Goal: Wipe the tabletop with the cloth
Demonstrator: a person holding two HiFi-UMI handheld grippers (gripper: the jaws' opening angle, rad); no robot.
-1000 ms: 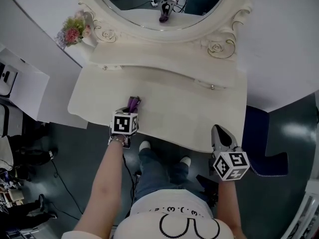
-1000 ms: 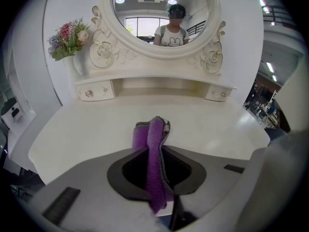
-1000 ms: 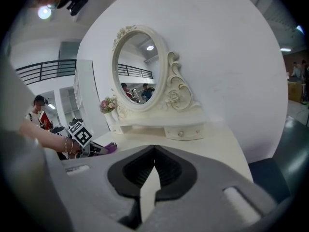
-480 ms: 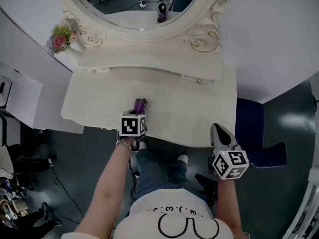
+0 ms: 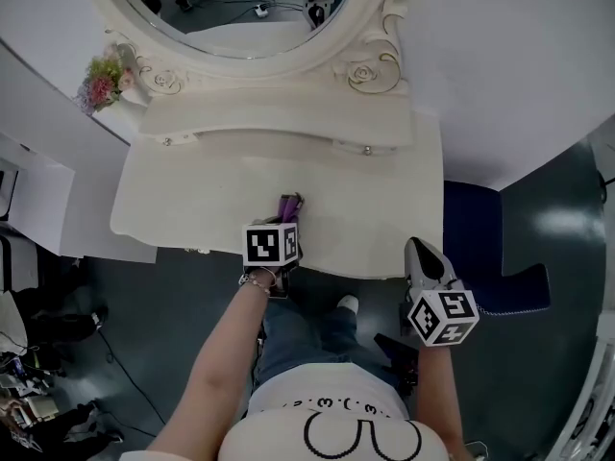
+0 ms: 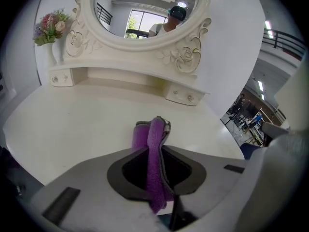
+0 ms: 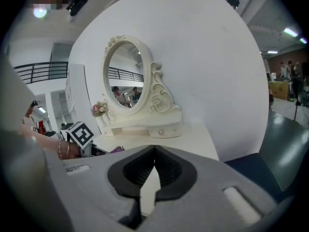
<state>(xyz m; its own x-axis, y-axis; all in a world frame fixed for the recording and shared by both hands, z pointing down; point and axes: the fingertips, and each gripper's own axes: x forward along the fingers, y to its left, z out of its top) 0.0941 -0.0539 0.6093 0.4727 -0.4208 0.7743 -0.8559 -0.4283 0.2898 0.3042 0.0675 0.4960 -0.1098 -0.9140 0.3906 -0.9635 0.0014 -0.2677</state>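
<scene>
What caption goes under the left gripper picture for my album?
Left gripper pinching a purple cloth over the white tabletop.

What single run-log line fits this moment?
left gripper: shut on cloth | cloth: on tabletop | right gripper: shut, empty

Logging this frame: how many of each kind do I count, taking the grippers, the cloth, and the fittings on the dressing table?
Grippers: 2 (left gripper, right gripper)
Purple cloth: 1
Mirror: 1
Flower bunch: 1
Drawer knobs: 2
Total: 7
</scene>
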